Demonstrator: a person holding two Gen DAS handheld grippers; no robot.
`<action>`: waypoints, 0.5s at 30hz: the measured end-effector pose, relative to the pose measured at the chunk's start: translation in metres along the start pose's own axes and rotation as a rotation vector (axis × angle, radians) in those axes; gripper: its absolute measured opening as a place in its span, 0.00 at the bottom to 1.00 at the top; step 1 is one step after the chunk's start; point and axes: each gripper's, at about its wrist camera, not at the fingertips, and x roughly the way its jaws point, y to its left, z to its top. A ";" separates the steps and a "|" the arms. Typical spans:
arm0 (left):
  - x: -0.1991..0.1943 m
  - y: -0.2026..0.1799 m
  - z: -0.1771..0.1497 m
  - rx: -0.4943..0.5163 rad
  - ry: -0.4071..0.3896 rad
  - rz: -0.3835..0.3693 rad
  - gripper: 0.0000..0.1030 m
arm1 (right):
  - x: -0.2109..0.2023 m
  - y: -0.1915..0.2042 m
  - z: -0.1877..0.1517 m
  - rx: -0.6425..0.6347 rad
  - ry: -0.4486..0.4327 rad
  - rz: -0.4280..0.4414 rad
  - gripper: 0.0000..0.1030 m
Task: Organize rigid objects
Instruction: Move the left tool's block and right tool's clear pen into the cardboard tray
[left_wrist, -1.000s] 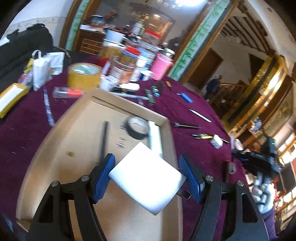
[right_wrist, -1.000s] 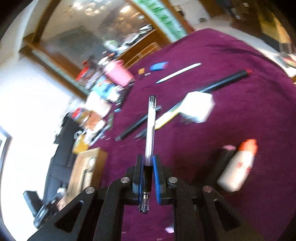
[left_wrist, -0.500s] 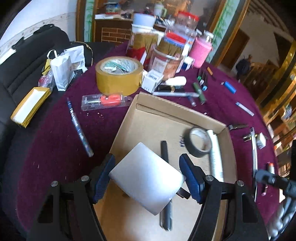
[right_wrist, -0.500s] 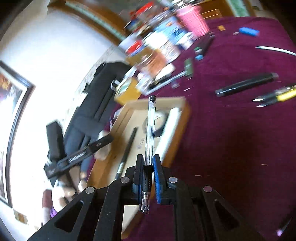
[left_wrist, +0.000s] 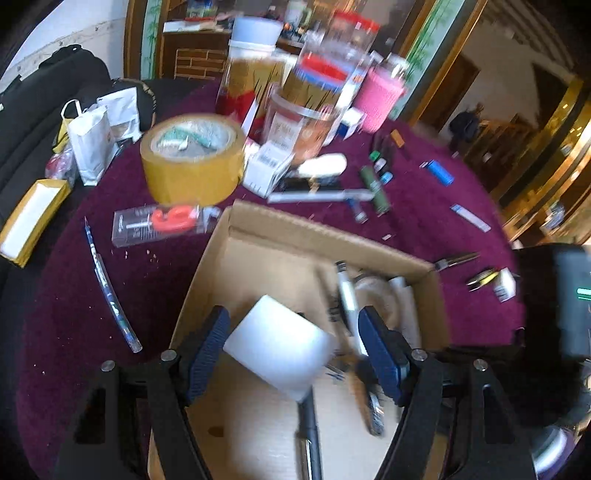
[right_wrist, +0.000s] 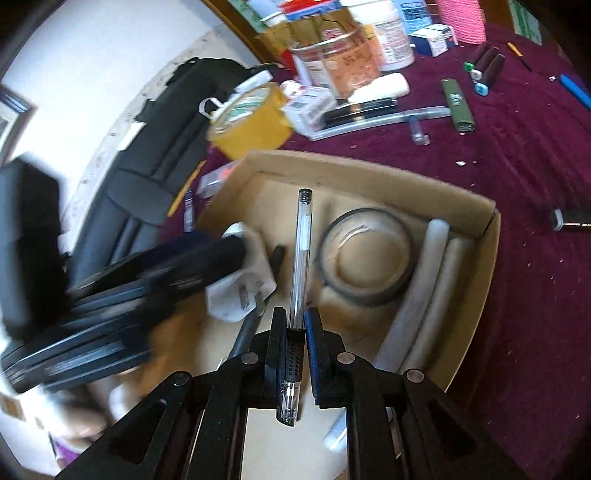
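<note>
A shallow cardboard box (left_wrist: 314, 229) (right_wrist: 369, 173) lies on the purple cloth. Inside it are a black tape roll (right_wrist: 365, 258), two white tubes (right_wrist: 432, 266) and a black pen (left_wrist: 308, 424). My left gripper (left_wrist: 293, 317) is shut on a white plug adapter (left_wrist: 277, 354) (right_wrist: 240, 291) and hangs low over the box's near left part. Over the middle of the box, my right gripper (right_wrist: 295, 317) is shut on a clear pen (right_wrist: 301, 251), which points at the far wall. The two grippers are close side by side.
Behind the box stand a yellow tape roll (left_wrist: 192, 162), several jars (left_wrist: 303, 110) and a pink cup (left_wrist: 380, 99). Markers (left_wrist: 375, 184), a blue lighter (left_wrist: 437, 172), a packaged red tool (left_wrist: 166, 221), a long pen (left_wrist: 107, 288) and a yellow knife (left_wrist: 484, 277) lie on the cloth. A black sofa (right_wrist: 155, 140) is at the left.
My right gripper swung left with the clear pen, from over the bare cloth to over the box. The left gripper shifted left over the box, still holding the white plug adapter.
</note>
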 end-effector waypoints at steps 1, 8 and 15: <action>-0.007 0.001 0.000 -0.008 -0.017 -0.018 0.70 | 0.001 -0.004 0.002 0.012 0.002 -0.003 0.14; -0.074 0.015 -0.021 -0.089 -0.188 -0.107 0.74 | -0.025 -0.002 0.001 0.029 -0.105 0.067 0.43; -0.145 0.057 -0.064 -0.226 -0.379 -0.097 0.80 | 0.003 0.029 0.005 0.012 -0.005 0.167 0.48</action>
